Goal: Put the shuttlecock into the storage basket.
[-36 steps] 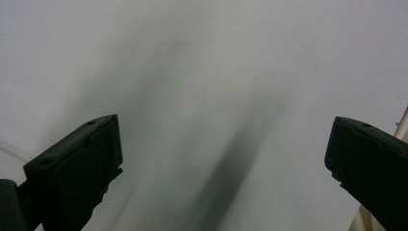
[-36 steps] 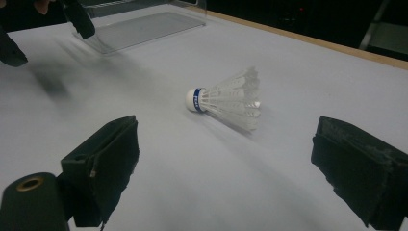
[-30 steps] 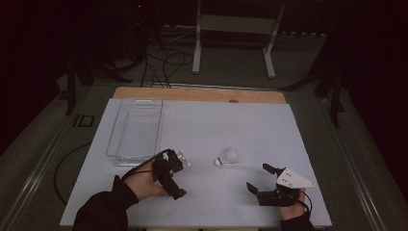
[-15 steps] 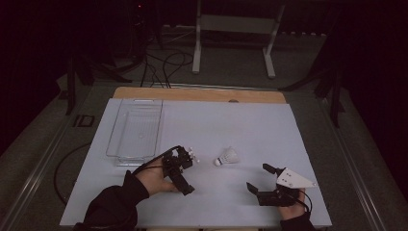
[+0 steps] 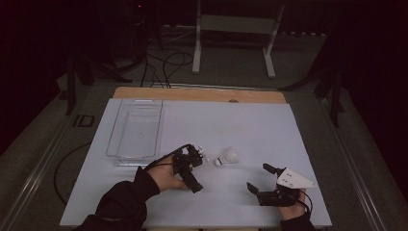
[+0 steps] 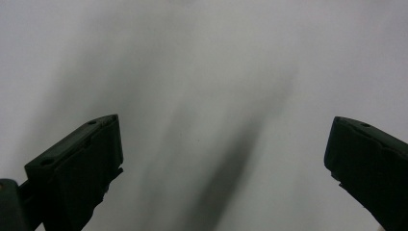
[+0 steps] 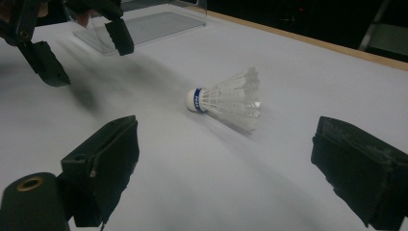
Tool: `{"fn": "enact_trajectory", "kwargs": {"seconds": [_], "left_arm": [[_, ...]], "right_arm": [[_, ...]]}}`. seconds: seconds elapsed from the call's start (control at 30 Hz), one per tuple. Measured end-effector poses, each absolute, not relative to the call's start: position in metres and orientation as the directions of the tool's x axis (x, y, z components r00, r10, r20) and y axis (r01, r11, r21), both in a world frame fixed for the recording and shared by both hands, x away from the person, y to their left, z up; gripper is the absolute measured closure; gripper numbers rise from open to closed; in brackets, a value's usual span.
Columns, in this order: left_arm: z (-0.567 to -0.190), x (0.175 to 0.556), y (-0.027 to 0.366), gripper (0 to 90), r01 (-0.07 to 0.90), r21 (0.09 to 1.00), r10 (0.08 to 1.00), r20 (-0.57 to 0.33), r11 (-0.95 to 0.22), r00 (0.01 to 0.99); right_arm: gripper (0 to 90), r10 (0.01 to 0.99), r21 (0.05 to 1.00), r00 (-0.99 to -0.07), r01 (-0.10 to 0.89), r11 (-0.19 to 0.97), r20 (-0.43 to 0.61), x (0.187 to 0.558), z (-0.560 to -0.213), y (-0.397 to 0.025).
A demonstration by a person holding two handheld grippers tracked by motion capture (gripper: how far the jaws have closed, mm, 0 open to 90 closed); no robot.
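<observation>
Nearest, at the table's front edge, the right gripper (image 5: 263, 179) rests low on the white mat (image 5: 269, 130) with its jaws spread wide and nothing between them — its own view looks straight across the mat at the shuttlecock (image 7: 228, 99). Just to the left and a little farther in, the left gripper (image 5: 194, 166) hangs above the mat in the person's hand (image 5: 166, 174), jaws also wide apart and empty; in its own view the two black jaws frame bare mat and a blurred shadow. The shuttlecock (image 5: 226, 157) lies on its side near the mat's middle, just beside the left gripper and touching neither claw, its white cork with the blue band pointing toward that gripper and its feathers away. Farther back on the left sits a clear tray (image 5: 135, 126), well apart from the shuttlecock — beyond it, the table's wooden edge (image 5: 199, 95).
</observation>
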State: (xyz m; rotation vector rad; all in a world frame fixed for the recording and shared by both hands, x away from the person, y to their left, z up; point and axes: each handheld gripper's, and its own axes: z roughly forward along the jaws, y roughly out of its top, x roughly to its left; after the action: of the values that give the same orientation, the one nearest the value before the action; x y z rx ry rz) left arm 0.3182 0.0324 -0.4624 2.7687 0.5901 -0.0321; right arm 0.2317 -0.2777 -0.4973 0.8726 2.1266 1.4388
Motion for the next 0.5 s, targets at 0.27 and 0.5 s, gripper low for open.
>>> {"fn": "enact_trajectory", "kwargs": {"seconds": [0.27, 0.5], "left_arm": [[-0.462, 0.325, 0.015, 0.7, 0.398, 0.304, 0.397, -0.071, -0.865, 0.915], [-0.463, 0.331, 0.006, 2.2, 0.386, 0.343, 0.388, -0.066, -0.857, 0.919]], "right_arm": [[9.1, 0.699, 0.930, -0.715, 0.262, 0.259, 0.006, 0.232, -0.497, -0.278], [9.1, 0.697, 0.929, -0.717, 0.261, 0.261, 0.006, 0.232, -0.498, -0.278]]}}
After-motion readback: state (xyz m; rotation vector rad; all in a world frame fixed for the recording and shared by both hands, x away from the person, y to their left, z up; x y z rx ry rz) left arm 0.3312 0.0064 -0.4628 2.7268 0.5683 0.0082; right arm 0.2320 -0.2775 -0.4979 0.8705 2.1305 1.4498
